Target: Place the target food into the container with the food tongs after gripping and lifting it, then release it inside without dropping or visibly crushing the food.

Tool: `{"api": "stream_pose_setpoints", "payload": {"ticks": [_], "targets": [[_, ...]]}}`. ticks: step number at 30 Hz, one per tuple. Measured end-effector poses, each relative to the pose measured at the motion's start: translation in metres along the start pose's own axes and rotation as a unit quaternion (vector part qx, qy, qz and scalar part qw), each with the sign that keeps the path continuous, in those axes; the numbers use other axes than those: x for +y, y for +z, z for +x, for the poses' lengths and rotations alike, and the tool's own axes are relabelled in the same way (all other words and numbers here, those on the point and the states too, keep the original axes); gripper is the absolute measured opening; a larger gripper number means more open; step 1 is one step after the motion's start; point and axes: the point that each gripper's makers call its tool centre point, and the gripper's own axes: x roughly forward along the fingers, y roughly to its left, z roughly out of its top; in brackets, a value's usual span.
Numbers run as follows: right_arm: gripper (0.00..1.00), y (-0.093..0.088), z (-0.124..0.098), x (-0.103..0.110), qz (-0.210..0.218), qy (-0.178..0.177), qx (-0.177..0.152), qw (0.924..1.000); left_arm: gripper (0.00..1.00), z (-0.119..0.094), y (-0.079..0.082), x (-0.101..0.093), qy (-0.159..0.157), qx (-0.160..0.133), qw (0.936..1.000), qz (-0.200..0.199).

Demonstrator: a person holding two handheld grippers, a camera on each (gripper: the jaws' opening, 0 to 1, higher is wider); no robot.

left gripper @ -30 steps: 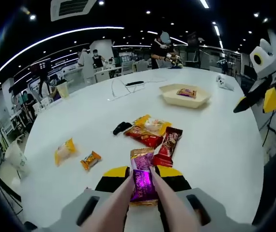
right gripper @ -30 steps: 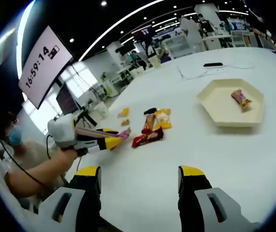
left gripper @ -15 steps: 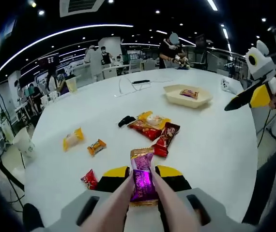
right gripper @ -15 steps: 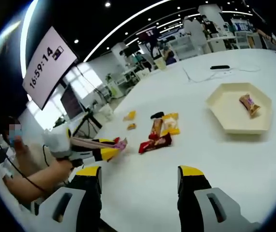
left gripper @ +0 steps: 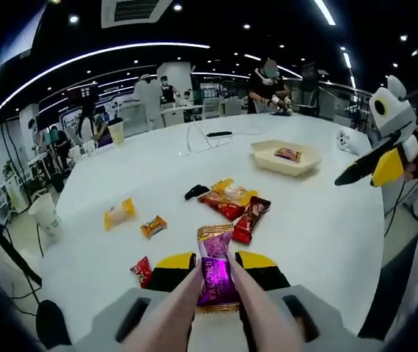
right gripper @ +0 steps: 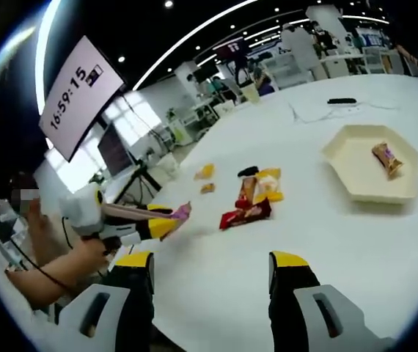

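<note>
My left gripper (left gripper: 216, 259) is shut on a pair of pale food tongs (left gripper: 182, 302). The tong tips pinch a purple snack packet (left gripper: 215, 268), held up above the white table (left gripper: 326, 227). The cream hexagonal container (left gripper: 297, 164) sits far ahead to the right with one wrapped snack (left gripper: 288, 154) inside. In the right gripper view, my right gripper (right gripper: 213, 265) is open and holds nothing; the left gripper (right gripper: 154, 226) carries the purple packet (right gripper: 182, 213) at the left, and the container (right gripper: 356, 183) lies at the right.
Loose snacks lie mid-table: yellow and red packets (left gripper: 226, 196), a dark red one (left gripper: 251, 215), a black item (left gripper: 193, 192), a yellow packet (left gripper: 119, 213), small orange (left gripper: 152, 226) and red (left gripper: 141, 270) ones. The right gripper (left gripper: 374, 165) hovers at the table's right edge. People stand at the back.
The left gripper view has pulled up and back with the purple packet still pinched, so more table and a small red packet show. The right gripper stays open.
</note>
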Motion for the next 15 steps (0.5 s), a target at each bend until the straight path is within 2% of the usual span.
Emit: {"api": "stream_pose_setpoints", "payload": {"ticks": [8, 15], "targets": [[0.62, 0.016, -0.005, -0.004, 0.004, 0.001, -0.025, 0.9997, 0.19, -0.007, 0.024, -0.003, 0.004, -0.014, 0.9998, 0.011], [0.62, 0.010, -0.010, -0.003, 0.008, 0.002, -0.027, 0.9996, 0.19, -0.012, 0.033, -0.005, 0.007, -0.019, 0.9995, 0.023]]}}
